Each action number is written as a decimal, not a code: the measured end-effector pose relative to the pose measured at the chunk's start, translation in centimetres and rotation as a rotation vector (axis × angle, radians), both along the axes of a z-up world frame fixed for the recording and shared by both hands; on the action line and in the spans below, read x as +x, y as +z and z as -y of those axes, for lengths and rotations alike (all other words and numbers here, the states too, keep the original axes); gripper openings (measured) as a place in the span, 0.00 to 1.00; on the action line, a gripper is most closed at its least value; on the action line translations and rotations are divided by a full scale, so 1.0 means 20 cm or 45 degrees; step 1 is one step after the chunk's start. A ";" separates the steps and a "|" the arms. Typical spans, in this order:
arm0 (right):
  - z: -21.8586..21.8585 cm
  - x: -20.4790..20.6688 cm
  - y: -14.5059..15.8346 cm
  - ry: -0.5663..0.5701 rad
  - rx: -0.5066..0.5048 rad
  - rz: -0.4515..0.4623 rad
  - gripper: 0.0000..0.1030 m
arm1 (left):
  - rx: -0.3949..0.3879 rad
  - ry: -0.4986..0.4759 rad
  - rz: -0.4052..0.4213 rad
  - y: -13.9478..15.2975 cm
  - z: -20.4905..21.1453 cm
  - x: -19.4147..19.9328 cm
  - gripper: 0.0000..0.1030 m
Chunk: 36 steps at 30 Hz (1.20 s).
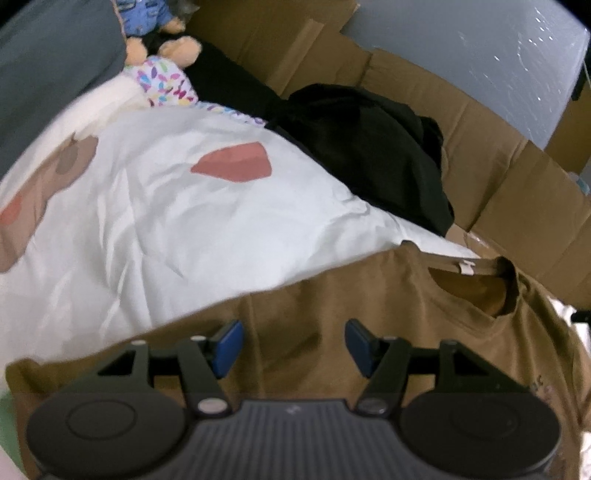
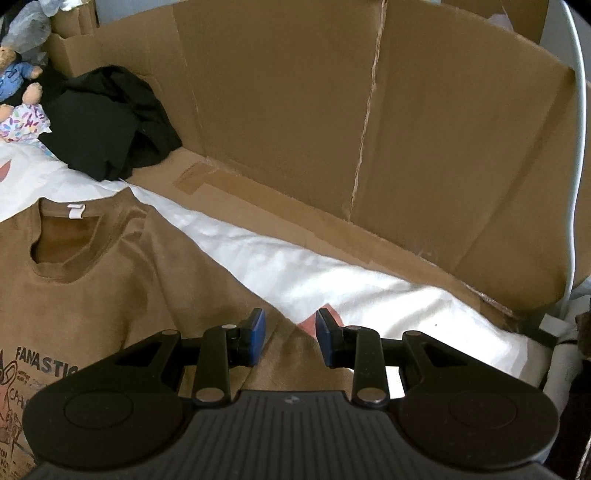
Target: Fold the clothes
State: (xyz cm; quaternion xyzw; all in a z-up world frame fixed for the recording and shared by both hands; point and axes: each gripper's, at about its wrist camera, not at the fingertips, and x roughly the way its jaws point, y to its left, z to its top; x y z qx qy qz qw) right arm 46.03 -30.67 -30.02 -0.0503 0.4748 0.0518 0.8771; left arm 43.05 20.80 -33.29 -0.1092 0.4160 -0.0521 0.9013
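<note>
A brown T-shirt [image 1: 369, 314] lies face up on a white sheet [image 1: 184, 221], with its collar and white label [image 1: 466, 266] toward the right. My left gripper [image 1: 293, 343] hovers open over the shirt's shoulder area; only flat cloth shows under the blue pads. In the right wrist view the same T-shirt [image 2: 110, 277] shows its collar [image 2: 75, 211] and a printed chest [image 2: 44, 363]. My right gripper [image 2: 290, 334] sits over the sleeve's edge, where the brown cloth meets a pink patch of the sheet [image 2: 332, 273]. Its jaws stand narrowly apart and the pads press on nothing.
A crumpled black garment [image 1: 369, 147] [image 2: 110, 122] lies at the sheet's far edge. Cardboard walls [image 2: 406, 129] [image 1: 498, 166] enclose the far side. A stuffed toy in blue [image 1: 162, 33] [image 2: 14, 74] and a colourful patterned cloth [image 1: 166, 81] sit in the far corner.
</note>
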 end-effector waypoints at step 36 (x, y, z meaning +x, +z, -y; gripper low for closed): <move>-0.05 0.06 -0.14 -0.014 -0.156 -0.069 0.11 | 0.283 0.114 -0.127 -0.09 -0.01 0.00 0.22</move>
